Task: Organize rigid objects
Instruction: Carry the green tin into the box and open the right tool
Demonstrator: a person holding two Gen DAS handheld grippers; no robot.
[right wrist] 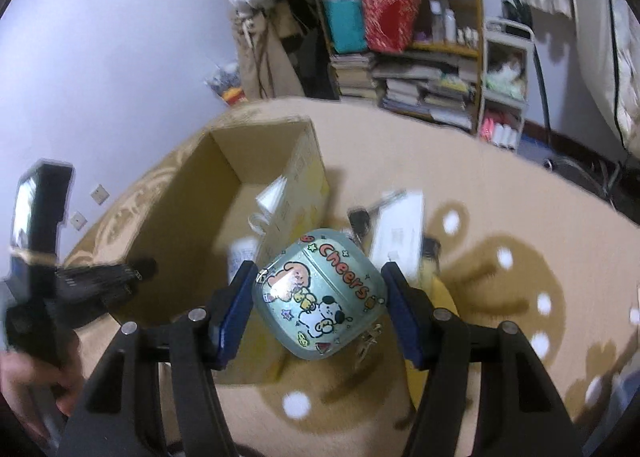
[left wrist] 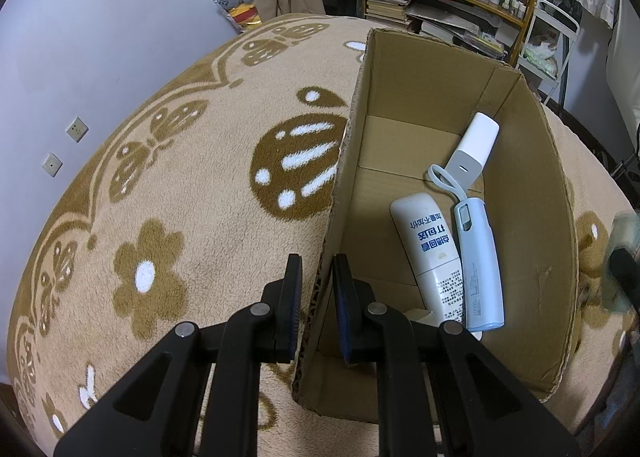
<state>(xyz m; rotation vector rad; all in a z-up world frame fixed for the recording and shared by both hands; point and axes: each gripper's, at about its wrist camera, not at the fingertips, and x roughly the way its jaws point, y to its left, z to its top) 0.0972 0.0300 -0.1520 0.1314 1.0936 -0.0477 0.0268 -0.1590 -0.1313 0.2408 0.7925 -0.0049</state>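
My left gripper (left wrist: 317, 261) is shut on the near left wall of an open cardboard box (left wrist: 440, 69), one finger outside it and one inside. In the box lie a white tube (left wrist: 424, 245), a light blue power bank (left wrist: 478, 257) and a white handheld device (left wrist: 476, 145). My right gripper (right wrist: 319, 273) is shut on a teal rounded case (right wrist: 320, 293) with cartoon stickers and the word "Cheers". It holds the case in the air by the box's (right wrist: 176, 209) right wall. The right wrist view is blurred.
The box stands on a tan blanket (left wrist: 180, 185) with brown flowers. Right of the box lie a flat white packet (right wrist: 400, 229), a yellow bottle (right wrist: 432, 277) and a small black item (right wrist: 360, 219). A cluttered shelf (right wrist: 420, 49) stands behind. A hand (right wrist: 24, 381) holds the left gripper.
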